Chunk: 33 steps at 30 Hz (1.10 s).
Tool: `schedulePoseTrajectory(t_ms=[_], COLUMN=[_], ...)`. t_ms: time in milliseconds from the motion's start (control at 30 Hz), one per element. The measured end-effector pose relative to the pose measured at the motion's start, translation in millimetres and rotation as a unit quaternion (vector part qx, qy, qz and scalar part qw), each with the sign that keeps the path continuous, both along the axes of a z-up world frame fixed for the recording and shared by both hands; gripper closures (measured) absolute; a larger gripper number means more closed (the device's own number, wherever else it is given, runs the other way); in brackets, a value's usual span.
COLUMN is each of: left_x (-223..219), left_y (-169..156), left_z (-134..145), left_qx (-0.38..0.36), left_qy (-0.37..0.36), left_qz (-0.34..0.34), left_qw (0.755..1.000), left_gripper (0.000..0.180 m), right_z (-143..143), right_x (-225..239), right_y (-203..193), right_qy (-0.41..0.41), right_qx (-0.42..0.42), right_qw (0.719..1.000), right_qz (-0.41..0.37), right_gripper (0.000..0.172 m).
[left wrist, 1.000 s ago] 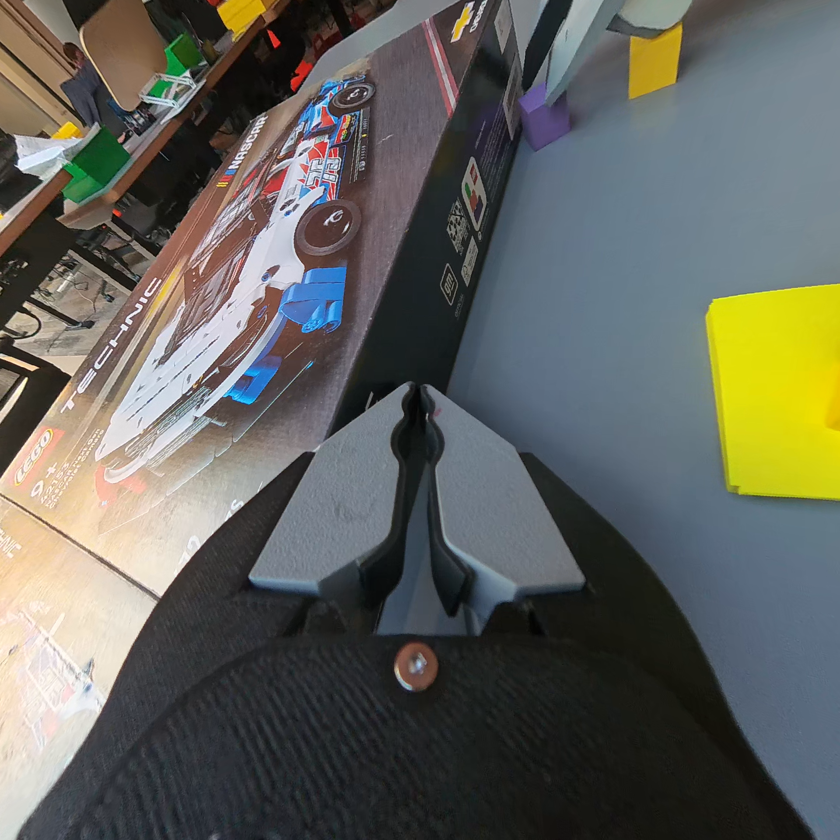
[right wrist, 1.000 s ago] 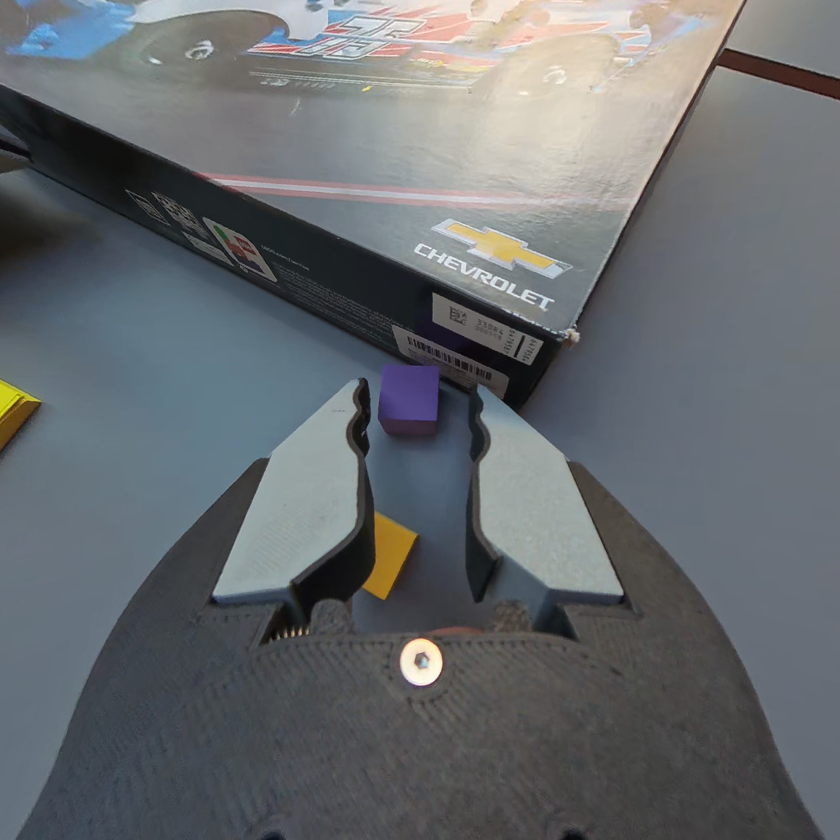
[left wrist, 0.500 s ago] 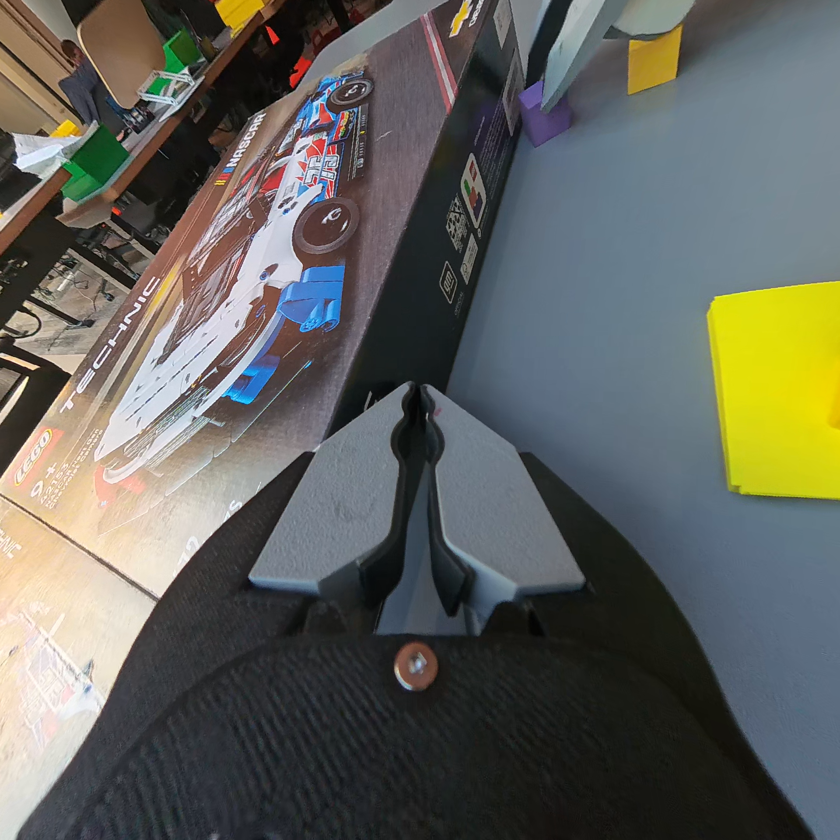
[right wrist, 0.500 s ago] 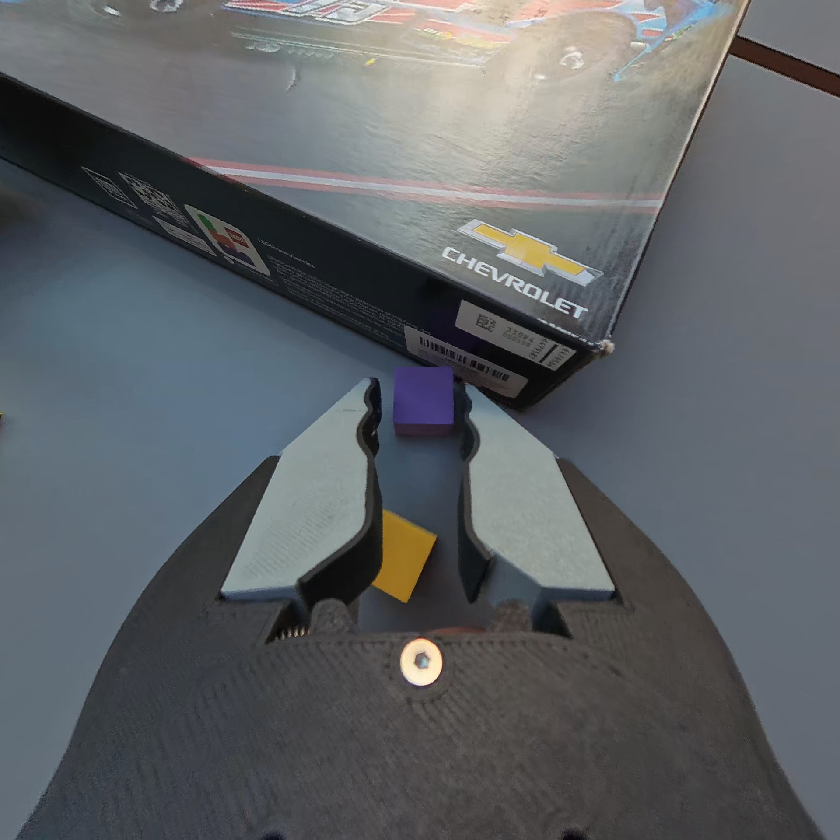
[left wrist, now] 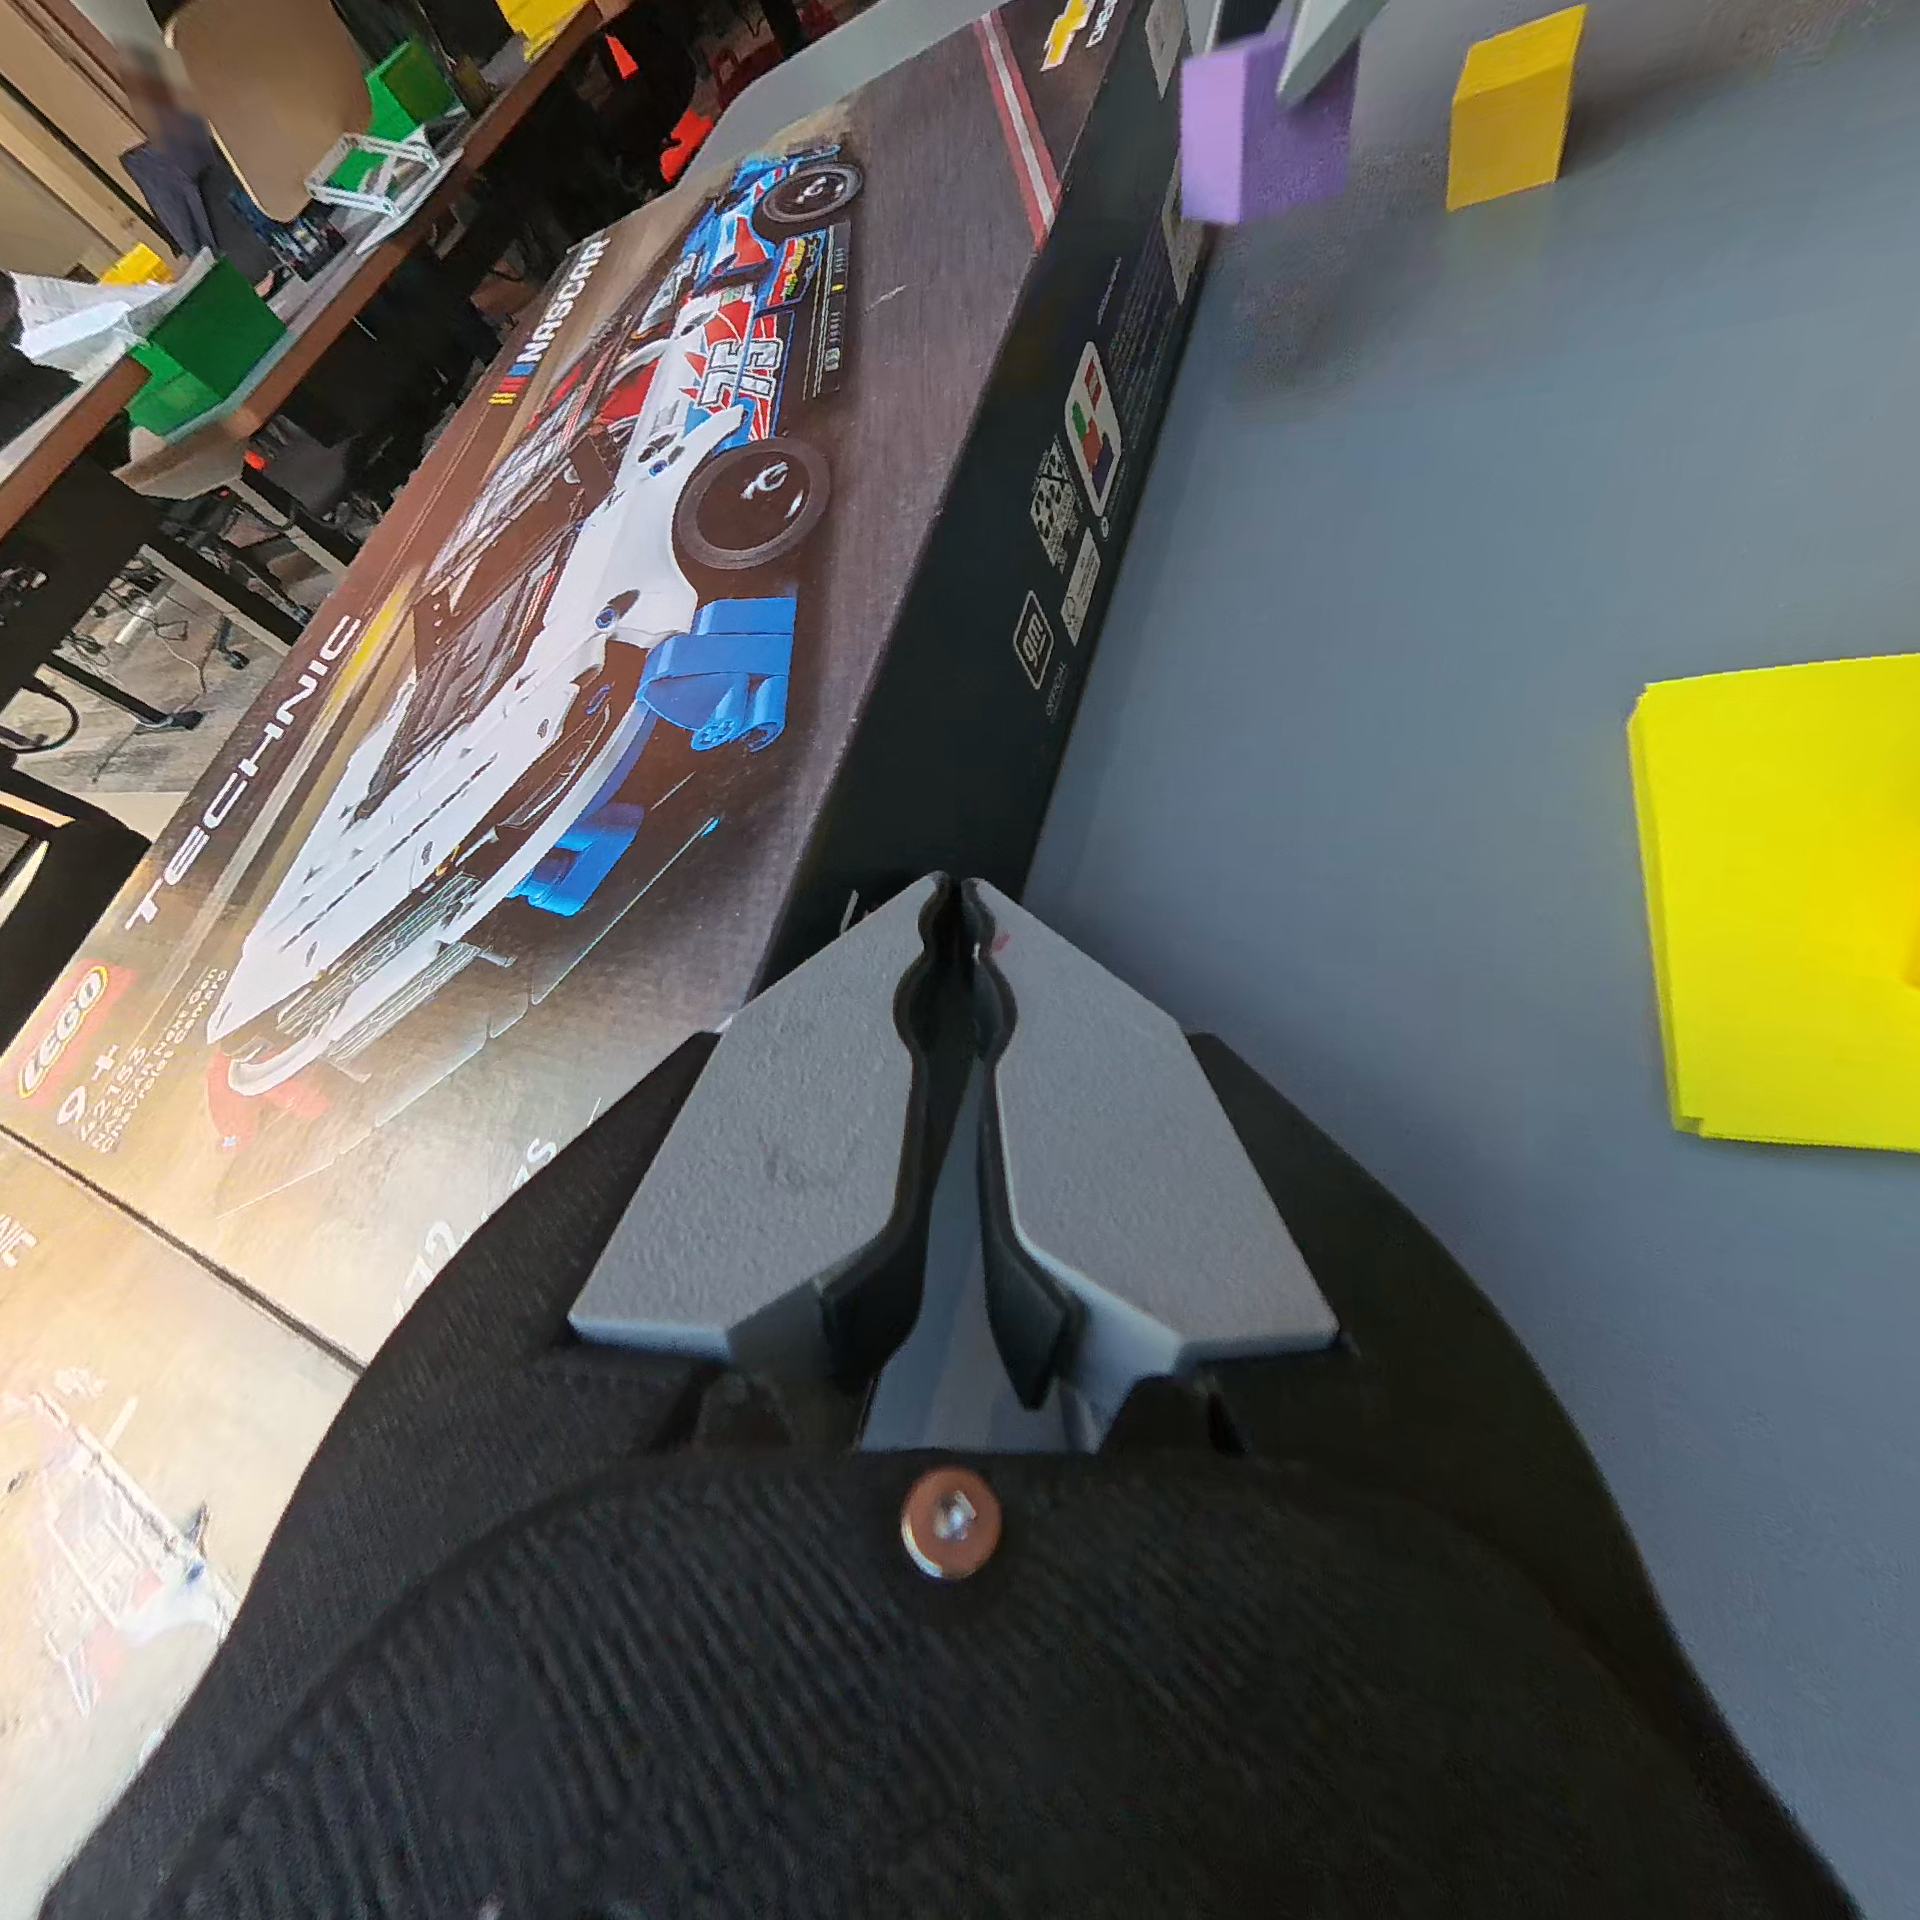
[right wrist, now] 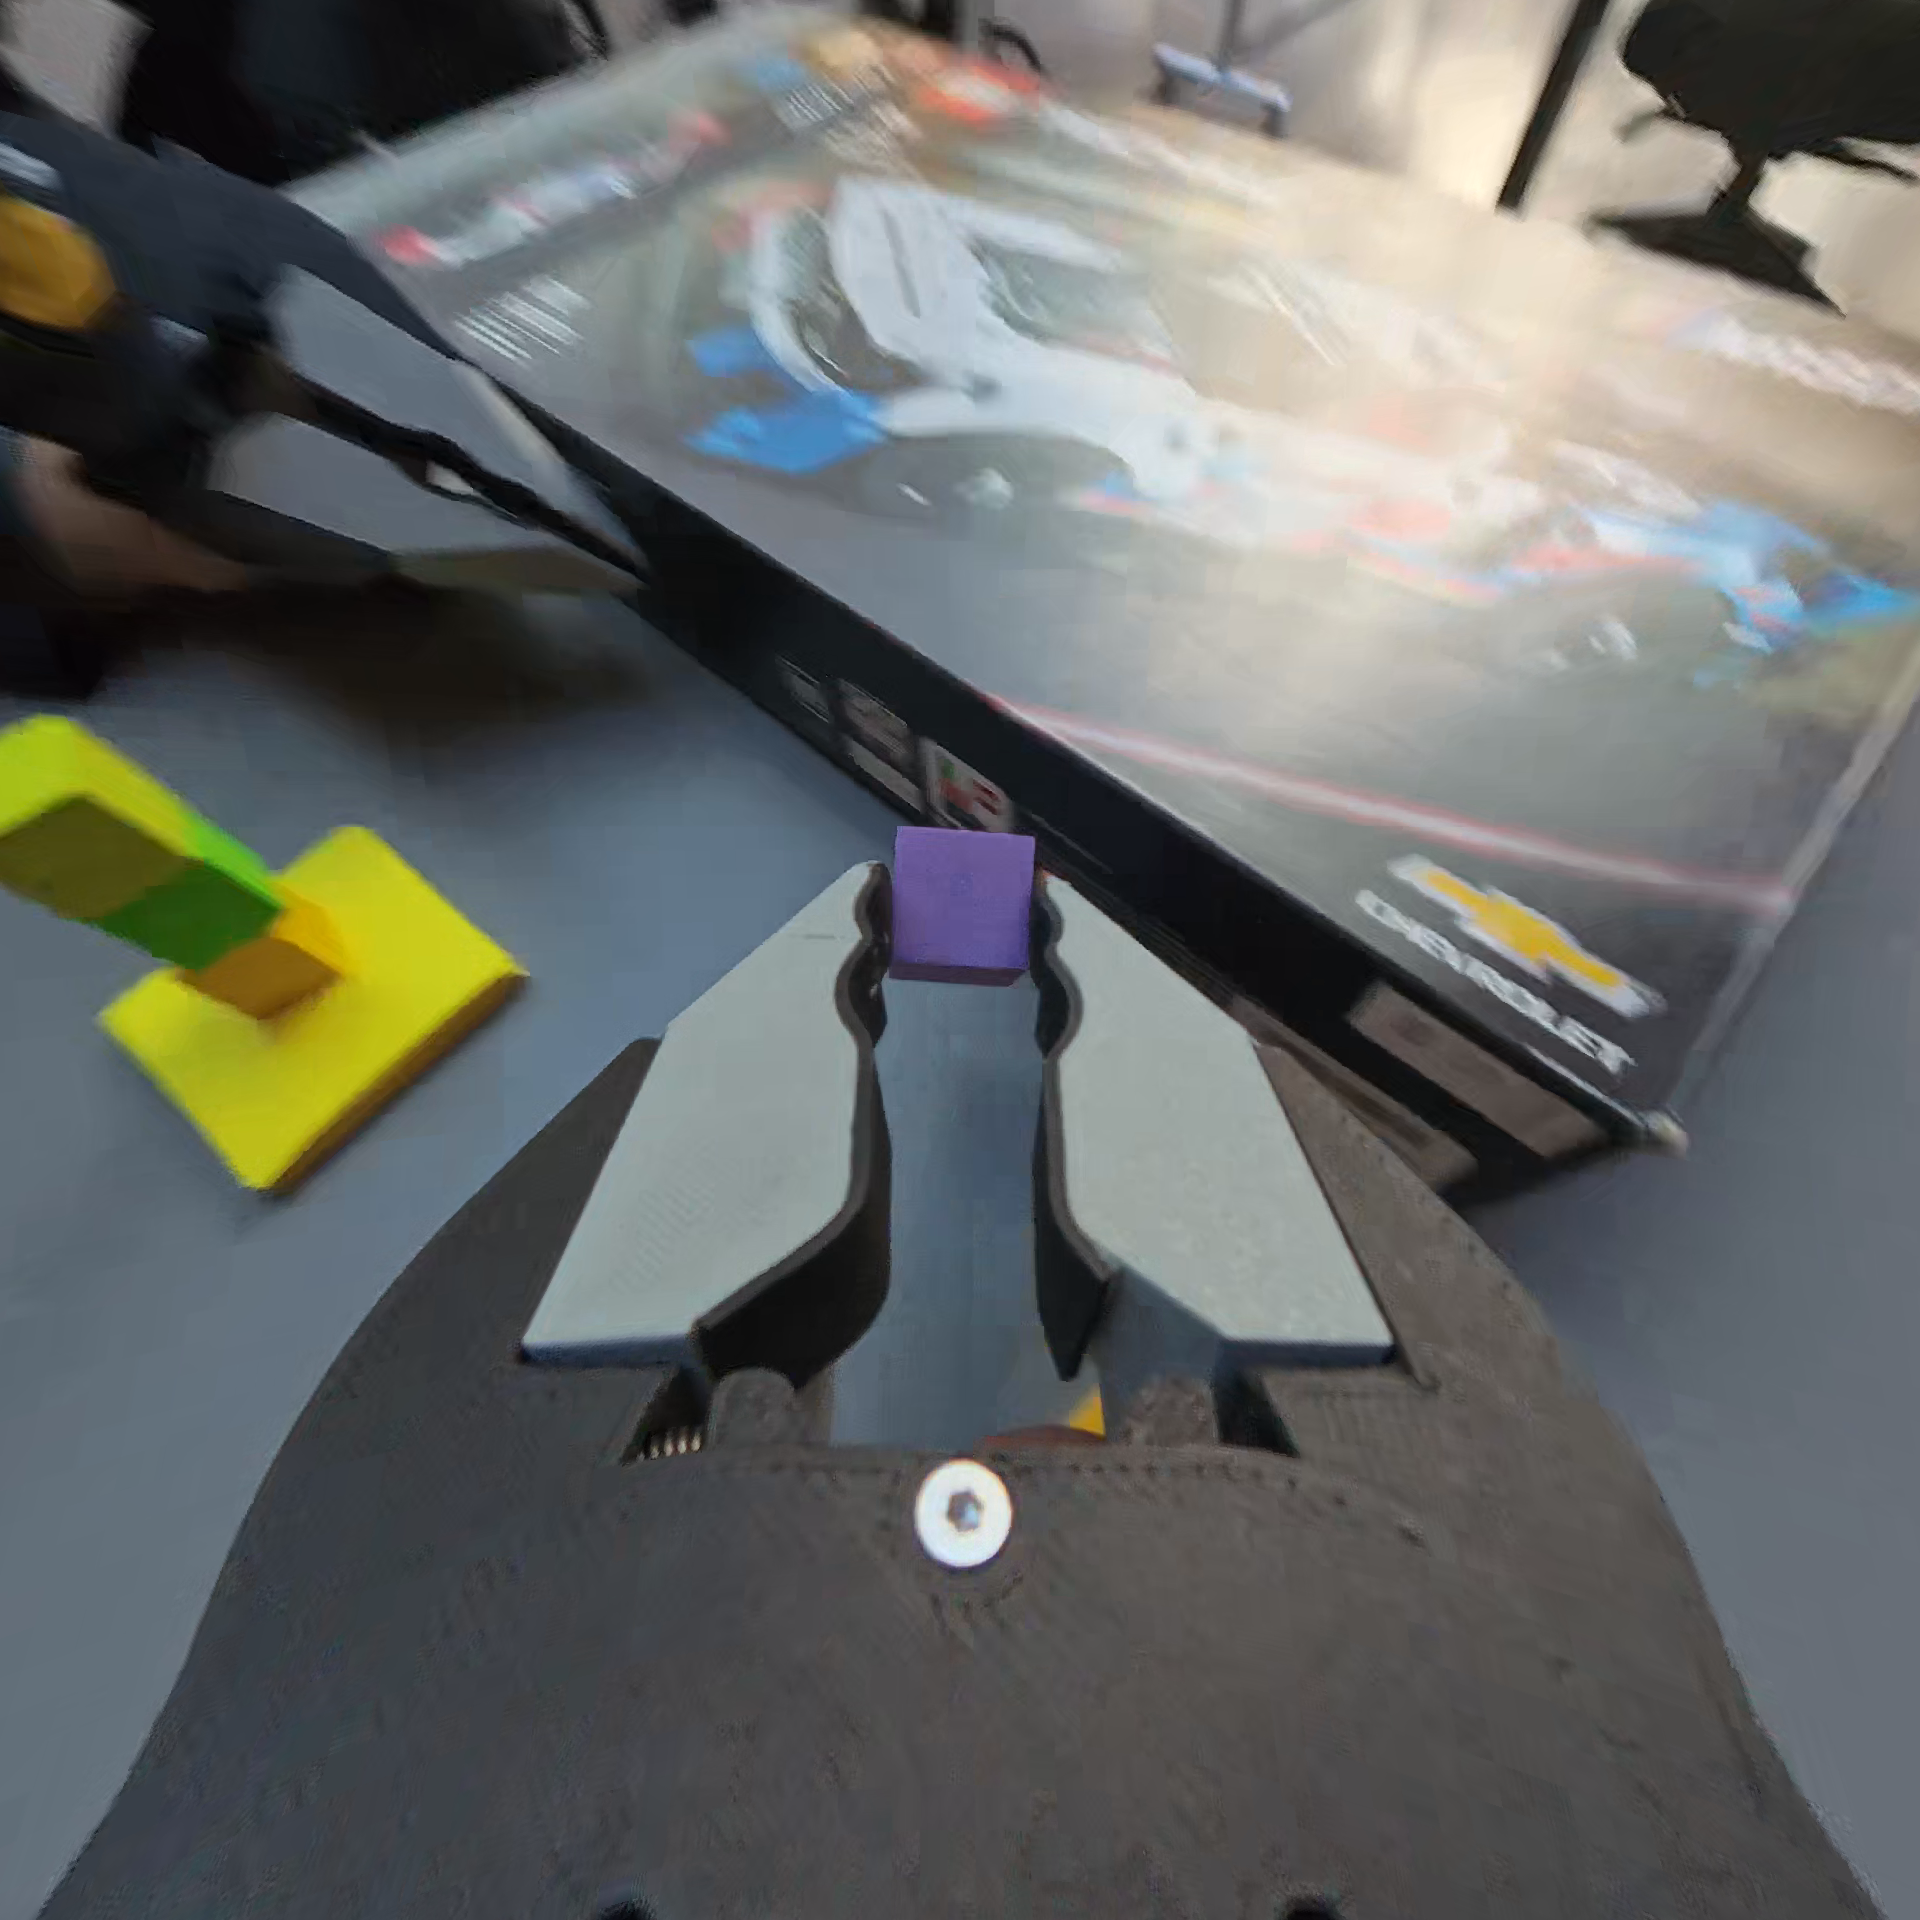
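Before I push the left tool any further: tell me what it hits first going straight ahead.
Probably the large printed box: the shut left tool points at the box's dark side wall, just ahead of its tips. Depth is uncertain; it might skim the grey table alongside.

We see the right gripper (right wrist: 961,914) clamping a purple cube (right wrist: 961,904); box (right wrist: 1299,540) at one o'clock, yellow plate (right wrist: 312,1039) at nine.

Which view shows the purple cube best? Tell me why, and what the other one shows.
The right wrist view: the purple cube sits centred and sharp, clamped between the right gripper fingertips. The left wrist view shows the cube only far off at the top edge, blurred, beside the big box.
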<state>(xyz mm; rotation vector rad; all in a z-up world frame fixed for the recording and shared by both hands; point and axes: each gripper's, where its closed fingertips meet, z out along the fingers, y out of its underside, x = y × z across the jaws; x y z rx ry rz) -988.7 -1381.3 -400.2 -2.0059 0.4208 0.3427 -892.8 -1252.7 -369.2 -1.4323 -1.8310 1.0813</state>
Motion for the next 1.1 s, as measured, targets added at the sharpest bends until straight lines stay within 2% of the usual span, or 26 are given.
schedulePoseTrajectory(t_ms=[67,133,300,500,667,1000,1100], left_x=[0,0,0,2,2,1,1], left_y=[0,0,0,0,0,0,0], left_z=[0,-1,0,-2,0,1,1], left_qx=[-0.001,-0.003,0.0,-0.006,-0.001,0.002,0.001], left_qy=[0.0,0.0,-0.002,0.002,-0.003,-0.009,-0.005], left_qz=[0.0,0.001,0.0,-0.007,-0.009,-0.006,-0.006], left_qw=[1.0,1.0,1.0,1.0,1.0,1.0,1.0], left_gripper=[0.18,0.18,0.18,0.18,0.18,0.18,0.18], right_z=[26,33,34,77,65,34,34], right_x=[3,8,18,29,34,34,34], right_y=[-41,-74,-121,-165,-189,-193,-195], right_qy=[0.063,0.08,0.045,0.023,-0.025,-0.071,-0.069], right_qx=[-0.035,-0.033,-0.011,0.019,0.086,0.105,0.103], right_qw=[0.993,0.984,0.968,0.945,0.935,0.932,0.93], right_qz=[0.09,0.156,0.246,0.325,0.343,0.338,0.345], right_gripper=[0.148,0.148,0.148,0.148,0.148,0.148,0.147])
